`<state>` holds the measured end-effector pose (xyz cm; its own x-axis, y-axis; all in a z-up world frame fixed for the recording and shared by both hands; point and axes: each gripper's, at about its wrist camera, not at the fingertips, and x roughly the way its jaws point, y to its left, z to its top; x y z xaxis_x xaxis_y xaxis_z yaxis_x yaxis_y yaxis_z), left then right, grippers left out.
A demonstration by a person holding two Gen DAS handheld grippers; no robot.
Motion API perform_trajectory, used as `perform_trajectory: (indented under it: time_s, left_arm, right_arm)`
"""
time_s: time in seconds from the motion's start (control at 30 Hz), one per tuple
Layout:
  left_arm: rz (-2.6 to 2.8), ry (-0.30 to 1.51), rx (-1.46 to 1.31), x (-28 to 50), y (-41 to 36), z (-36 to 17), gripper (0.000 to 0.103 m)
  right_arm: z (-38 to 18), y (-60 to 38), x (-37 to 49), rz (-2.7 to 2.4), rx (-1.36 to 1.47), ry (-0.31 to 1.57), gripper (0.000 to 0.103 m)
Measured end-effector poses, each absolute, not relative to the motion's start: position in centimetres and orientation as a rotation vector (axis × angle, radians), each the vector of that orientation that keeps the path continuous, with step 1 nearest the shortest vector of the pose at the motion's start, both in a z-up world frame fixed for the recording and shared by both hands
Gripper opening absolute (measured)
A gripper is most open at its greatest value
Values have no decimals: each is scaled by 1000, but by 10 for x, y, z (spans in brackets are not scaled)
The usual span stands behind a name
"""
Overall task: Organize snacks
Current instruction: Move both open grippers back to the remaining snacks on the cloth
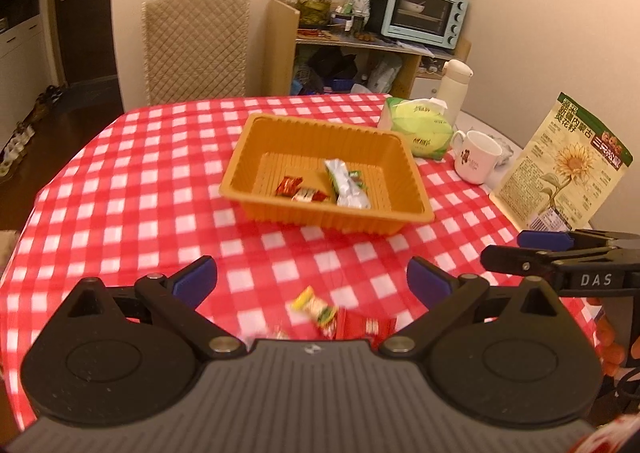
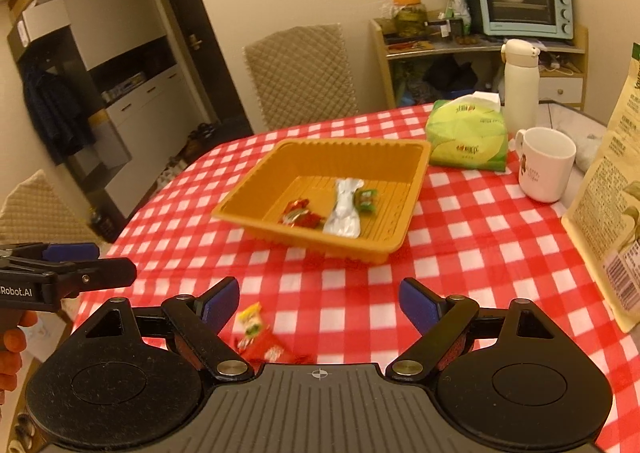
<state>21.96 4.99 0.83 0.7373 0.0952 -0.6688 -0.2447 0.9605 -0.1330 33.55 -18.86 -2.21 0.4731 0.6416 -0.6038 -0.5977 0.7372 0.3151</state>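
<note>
An orange tray point(image 1: 240, 157) point(image 2: 404, 241) stands mid-table on the red checked cloth. In it lie a silver-green packet point(image 1: 349, 186) point(image 2: 344, 209), small red candies point(image 1: 298, 191) point(image 2: 298, 215) and a small green candy point(image 2: 366, 199). Loose snacks lie on the cloth near me: a yellow-green packet point(image 1: 316, 307) point(image 2: 251, 321) and a red packet point(image 1: 366, 327) point(image 2: 266, 349). My left gripper point(image 1: 312, 283) is open and empty above them; it also shows at the left of the right wrist view point(image 2: 96, 261). My right gripper point(image 2: 320, 303) is open and empty, seen from the side in the left wrist view point(image 1: 504, 249).
A green tissue pack point(image 1: 420, 125) point(image 2: 466, 133), a white mug point(image 1: 476, 157) point(image 2: 546, 165), a white flask point(image 1: 454, 85) point(image 2: 520, 81) and a tall sunflower-seed bag point(image 1: 560, 169) point(image 2: 604, 209) stand along the table's right side. A padded chair point(image 1: 196, 45) is behind the table.
</note>
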Motion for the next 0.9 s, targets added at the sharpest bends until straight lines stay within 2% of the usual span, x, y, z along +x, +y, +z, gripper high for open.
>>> perform_trajectory:
  time_s: [0.53, 0.9]
  left_arm:
    - [299, 763, -274, 142, 24, -17, 100]
    - [330, 829, -300, 121, 12, -44, 96]
  right_arm:
    - [-50, -219, 285, 853, -17, 812, 87]
    - [-74, -220, 269, 896, -49, 871, 87]
